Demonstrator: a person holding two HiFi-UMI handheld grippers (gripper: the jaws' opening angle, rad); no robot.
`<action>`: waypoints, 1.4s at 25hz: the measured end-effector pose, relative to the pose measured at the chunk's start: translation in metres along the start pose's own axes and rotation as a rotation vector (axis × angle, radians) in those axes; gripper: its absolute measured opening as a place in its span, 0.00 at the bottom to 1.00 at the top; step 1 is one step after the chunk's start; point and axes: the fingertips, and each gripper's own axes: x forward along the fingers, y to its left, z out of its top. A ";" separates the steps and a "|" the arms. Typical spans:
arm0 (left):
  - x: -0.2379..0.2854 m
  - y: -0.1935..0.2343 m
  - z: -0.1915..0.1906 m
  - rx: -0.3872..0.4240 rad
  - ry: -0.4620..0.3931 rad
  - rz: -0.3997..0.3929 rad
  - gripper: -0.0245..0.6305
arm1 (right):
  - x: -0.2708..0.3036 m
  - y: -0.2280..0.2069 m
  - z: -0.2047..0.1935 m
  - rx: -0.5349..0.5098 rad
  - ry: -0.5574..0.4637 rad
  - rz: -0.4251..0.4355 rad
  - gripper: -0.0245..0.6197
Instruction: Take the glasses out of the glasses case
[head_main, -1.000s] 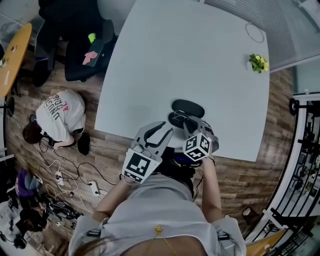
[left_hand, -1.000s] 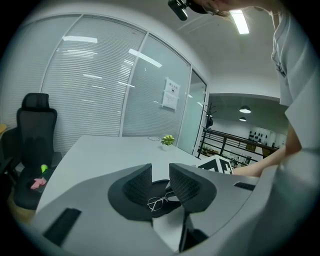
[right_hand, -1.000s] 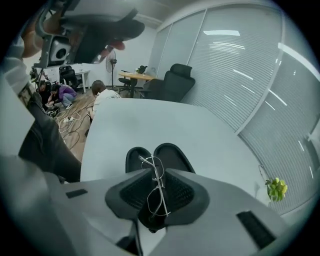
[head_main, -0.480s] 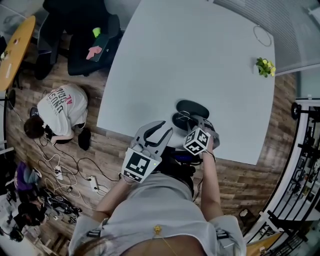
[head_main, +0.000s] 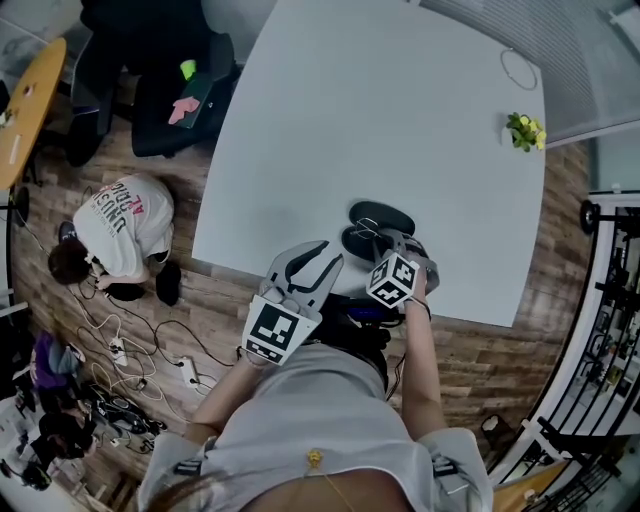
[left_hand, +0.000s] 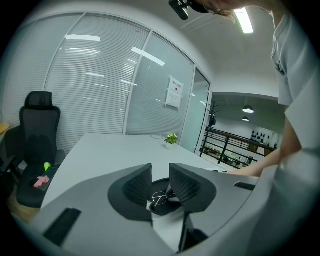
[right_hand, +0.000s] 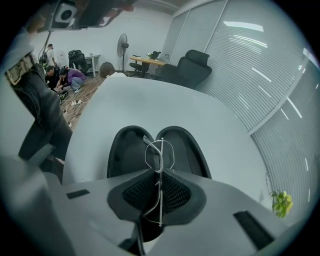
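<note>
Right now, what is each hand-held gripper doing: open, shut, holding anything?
Left hand-held gripper: open, holding nothing.
Right hand-held gripper: shut on the glasses, above the open glasses case.

white T-shirt (head_main: 135, 207) of the person (head_main: 105, 240) on the floor (head_main: 205, 305): red letters, not readable | paper notice (left_hand: 174, 93) on the glass wall (left_hand: 150, 100): print too small to read
</note>
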 end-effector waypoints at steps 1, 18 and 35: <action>0.000 -0.001 0.000 0.001 0.002 -0.003 0.20 | -0.002 -0.001 0.000 -0.005 0.001 0.000 0.12; 0.010 -0.012 -0.001 0.027 0.008 -0.040 0.20 | -0.085 -0.034 0.037 0.015 -0.135 -0.087 0.12; 0.009 -0.022 0.006 0.042 -0.028 -0.047 0.20 | -0.177 -0.043 0.071 0.005 -0.258 -0.193 0.11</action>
